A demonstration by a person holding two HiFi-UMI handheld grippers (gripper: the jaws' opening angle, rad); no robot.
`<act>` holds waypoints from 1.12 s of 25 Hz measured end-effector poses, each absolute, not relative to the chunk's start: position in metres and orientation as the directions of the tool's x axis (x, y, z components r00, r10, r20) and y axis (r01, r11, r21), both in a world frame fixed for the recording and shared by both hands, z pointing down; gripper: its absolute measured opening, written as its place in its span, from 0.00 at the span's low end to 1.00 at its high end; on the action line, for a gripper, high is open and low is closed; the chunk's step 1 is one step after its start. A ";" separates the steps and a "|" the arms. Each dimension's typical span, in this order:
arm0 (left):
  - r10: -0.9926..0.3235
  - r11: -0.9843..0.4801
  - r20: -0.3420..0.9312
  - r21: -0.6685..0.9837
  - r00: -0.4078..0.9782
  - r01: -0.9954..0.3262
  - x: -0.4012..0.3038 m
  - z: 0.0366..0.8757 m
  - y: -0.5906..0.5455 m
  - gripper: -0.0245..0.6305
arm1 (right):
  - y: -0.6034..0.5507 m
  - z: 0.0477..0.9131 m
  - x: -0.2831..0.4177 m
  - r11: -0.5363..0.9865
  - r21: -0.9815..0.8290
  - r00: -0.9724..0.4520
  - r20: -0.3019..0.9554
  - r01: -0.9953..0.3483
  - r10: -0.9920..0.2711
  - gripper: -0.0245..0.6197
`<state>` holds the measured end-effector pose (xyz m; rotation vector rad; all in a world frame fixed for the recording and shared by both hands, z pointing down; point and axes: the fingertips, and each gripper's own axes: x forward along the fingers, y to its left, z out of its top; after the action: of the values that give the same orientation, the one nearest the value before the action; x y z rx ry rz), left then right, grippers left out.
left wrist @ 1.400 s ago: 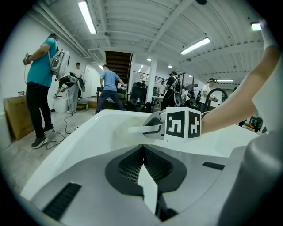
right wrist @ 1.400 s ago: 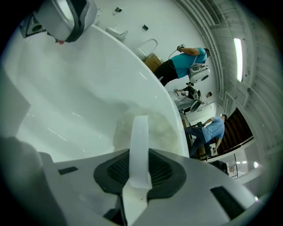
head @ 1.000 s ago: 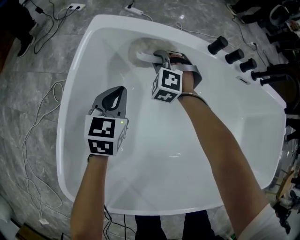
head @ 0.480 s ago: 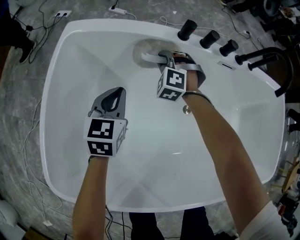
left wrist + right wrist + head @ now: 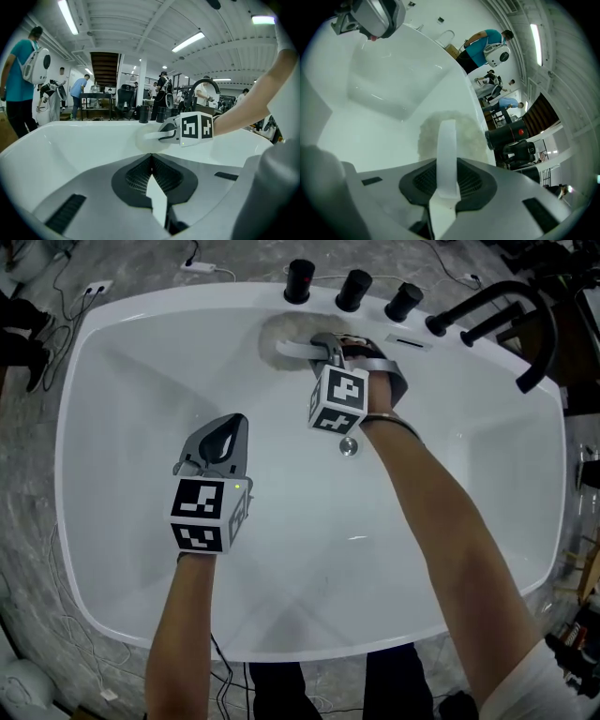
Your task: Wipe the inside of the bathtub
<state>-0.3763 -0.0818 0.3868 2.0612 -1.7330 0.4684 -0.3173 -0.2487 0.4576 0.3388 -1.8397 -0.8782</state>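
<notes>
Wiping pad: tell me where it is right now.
In the head view the wiping pad is against the far wall of the bathtub, just below the black knobs, its handle clamped in the right gripper.

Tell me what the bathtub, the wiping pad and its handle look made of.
Bathtub: glossy white acrylic or enamel, judging by the sharp light reflections. Wiping pad: soft off-white fleece or microfibre, with a fuzzy edge. Handle: smooth, translucent white, probably plastic.
</notes>
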 end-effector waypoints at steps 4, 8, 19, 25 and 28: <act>-0.843 -0.167 0.504 0.089 0.189 -0.982 -0.352 0.388 -0.088 0.06 | -0.256 0.459 -0.290 0.698 0.701 -0.427 0.681 0.146 -0.595 0.17; -0.834 -0.189 0.513 0.080 0.203 -0.979 -0.333 0.388 -0.095 0.06 | -0.261 0.459 -0.267 0.704 0.697 -0.419 0.684 0.135 -0.597 0.17; -0.822 -0.234 0.519 0.070 0.236 -0.970 -0.267 0.382 -0.121 0.06 | -0.276 0.456 -0.205 0.718 0.686 -0.418 0.690 0.118 -0.591 0.17; -0.813 -0.263 0.522 0.066 0.258 -0.963 -0.233 0.386 -0.132 0.06 | -0.287 0.457 -0.162 0.719 0.687 -0.402 0.690 0.105 -0.602 0.17; -0.809 -0.280 0.521 0.065 0.272 -0.958 -0.207 0.386 -0.140 0.06 | -0.294 0.456 -0.134 0.723 0.686 -0.393 0.689 0.083 -0.609 0.17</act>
<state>-0.2073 -0.1397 0.3859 2.1812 -1.6036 0.5578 -0.1336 -0.2943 0.4557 0.4108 -1.8351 -0.7911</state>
